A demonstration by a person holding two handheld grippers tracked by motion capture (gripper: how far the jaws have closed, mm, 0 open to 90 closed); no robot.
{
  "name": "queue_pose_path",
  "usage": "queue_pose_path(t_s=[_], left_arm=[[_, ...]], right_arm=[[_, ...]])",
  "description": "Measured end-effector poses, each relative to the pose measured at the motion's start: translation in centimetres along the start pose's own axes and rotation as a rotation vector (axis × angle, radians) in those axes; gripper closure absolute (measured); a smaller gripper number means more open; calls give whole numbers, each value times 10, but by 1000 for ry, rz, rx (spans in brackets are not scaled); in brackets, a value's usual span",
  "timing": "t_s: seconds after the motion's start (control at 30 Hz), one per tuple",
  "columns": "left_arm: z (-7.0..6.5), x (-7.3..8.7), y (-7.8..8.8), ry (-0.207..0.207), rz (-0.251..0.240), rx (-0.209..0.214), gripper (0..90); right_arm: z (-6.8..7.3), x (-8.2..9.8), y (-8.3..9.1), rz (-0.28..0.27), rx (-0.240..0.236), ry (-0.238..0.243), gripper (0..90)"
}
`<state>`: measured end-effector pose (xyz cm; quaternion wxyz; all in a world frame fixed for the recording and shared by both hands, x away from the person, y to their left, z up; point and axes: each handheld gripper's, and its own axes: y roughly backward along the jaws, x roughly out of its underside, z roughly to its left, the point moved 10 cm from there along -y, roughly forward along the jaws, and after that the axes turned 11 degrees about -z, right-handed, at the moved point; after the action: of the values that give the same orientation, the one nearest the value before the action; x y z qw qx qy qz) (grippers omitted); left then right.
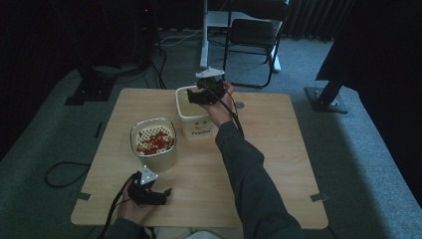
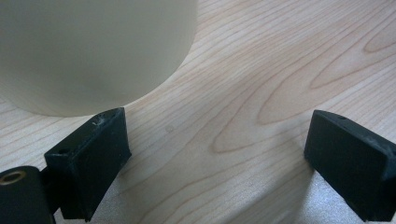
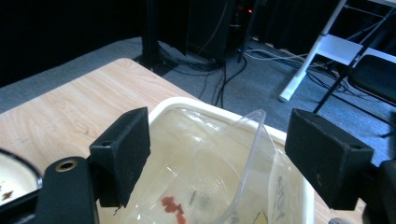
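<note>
Right gripper [image 1: 199,92] hung over the square cream tub [image 1: 191,121] at the table's [image 1: 278,149] far side, jaws wide apart and gripping nothing; a clear plastic cup [image 3: 243,168] lay in the tub beneath them. Left gripper [image 1: 164,191] rested low near the front edge, jaws likewise apart and empty, just beside the round container [image 1: 154,144] of red pieces.

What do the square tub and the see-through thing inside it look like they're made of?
The square tub looks like cream opaque plastic with a smooth, slightly glossy finish; its rolled rim suggests moulding. The clear piece inside looks like thin transparent plastic: the tub wall shows through it. Whether it is rigid or flexible is unclear.
</note>
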<state>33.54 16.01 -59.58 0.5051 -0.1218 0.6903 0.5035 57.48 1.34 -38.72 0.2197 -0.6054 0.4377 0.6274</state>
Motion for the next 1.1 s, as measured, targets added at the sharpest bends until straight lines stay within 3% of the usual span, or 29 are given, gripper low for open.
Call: queue_pose_path(t_s=[0.33,0.8,1.1], left_arm=[[0,0,0,3,0,1,69],[0,0,0,3,1,0,69],[0,0,-1,4,0,-1,69]], right_arm=[[2,1,21,-33,-10,6,231],[27,15,64,-78,-70,33,244],[35,45,86,-61,-92,-24,245]])
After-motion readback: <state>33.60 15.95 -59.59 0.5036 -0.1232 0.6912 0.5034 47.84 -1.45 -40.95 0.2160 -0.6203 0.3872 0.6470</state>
